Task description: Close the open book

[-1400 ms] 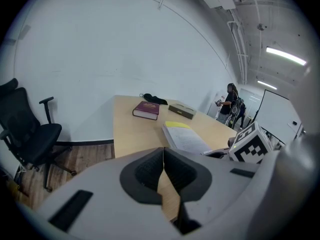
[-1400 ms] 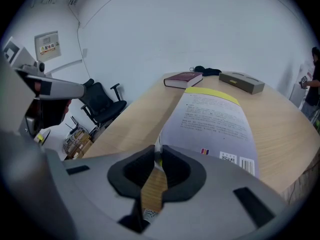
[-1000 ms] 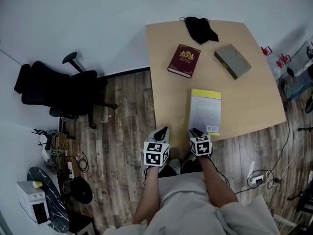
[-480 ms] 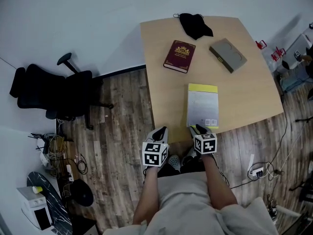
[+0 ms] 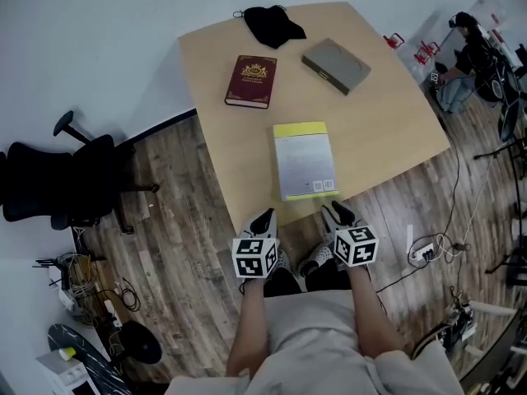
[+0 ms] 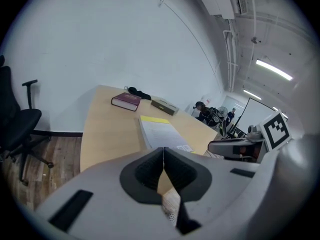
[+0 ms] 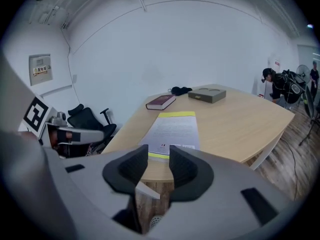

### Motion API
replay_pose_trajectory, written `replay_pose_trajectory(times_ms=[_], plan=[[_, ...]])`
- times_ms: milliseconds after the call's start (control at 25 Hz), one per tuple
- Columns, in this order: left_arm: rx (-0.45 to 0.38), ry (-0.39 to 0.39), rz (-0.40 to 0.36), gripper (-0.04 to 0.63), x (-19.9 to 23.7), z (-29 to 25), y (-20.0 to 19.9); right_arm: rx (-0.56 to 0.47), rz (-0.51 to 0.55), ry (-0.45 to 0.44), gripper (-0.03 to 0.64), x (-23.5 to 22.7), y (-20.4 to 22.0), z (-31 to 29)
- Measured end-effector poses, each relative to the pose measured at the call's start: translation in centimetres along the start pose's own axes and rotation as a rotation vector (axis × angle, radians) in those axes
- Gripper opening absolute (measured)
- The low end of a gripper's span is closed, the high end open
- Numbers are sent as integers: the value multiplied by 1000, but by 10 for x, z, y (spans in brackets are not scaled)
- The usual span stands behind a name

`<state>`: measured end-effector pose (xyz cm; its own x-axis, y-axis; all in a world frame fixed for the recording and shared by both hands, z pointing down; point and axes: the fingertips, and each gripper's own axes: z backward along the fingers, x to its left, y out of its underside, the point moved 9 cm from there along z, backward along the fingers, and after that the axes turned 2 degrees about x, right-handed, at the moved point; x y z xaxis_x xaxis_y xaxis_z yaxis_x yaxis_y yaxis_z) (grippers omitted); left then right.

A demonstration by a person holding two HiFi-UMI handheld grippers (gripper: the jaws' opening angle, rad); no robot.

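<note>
The book (image 5: 305,160) lies flat and closed near the front edge of the wooden table (image 5: 387,130), its white cover up and a yellow strip along the far edge. It also shows in the left gripper view as the book (image 6: 160,131) and in the right gripper view as the book (image 7: 175,129). My left gripper (image 5: 263,219) hangs off the table's near edge, shut and empty; its own view shows the left gripper (image 6: 163,156) with jaws touching. My right gripper (image 5: 338,213) is just short of the book, open, its jaws having just been opening; the right gripper (image 7: 159,156) has nothing between its pads.
A dark red book (image 5: 251,81), a grey box (image 5: 335,64) and a black cloth (image 5: 272,25) sit at the table's far side. A black office chair (image 5: 58,183) stands to the left on the wooden floor. Cables (image 5: 424,253) lie at the right; a person (image 5: 469,48) sits far right.
Both grippers have drawn back from the table's near edge. The right one has come away from the book's near end and stands wider. The book has stayed flat.
</note>
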<state>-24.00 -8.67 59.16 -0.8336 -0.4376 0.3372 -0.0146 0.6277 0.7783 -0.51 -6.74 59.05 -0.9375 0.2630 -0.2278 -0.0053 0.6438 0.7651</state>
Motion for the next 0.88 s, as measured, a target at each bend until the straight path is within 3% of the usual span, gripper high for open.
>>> replay_pose_trajectory(times_ms=[240, 520, 880], plan=[[-5, -1, -37, 21, -26, -11, -9, -38, 18, -18, 143, -18, -11, 14], [-73, -83, -52, 21, -60, -7, -27, -72, 66, -100, 141, -38, -29, 36], [-102, -182, -55, 21, -116, -3, -20, -93, 112, -201, 138, -66, -31, 66]])
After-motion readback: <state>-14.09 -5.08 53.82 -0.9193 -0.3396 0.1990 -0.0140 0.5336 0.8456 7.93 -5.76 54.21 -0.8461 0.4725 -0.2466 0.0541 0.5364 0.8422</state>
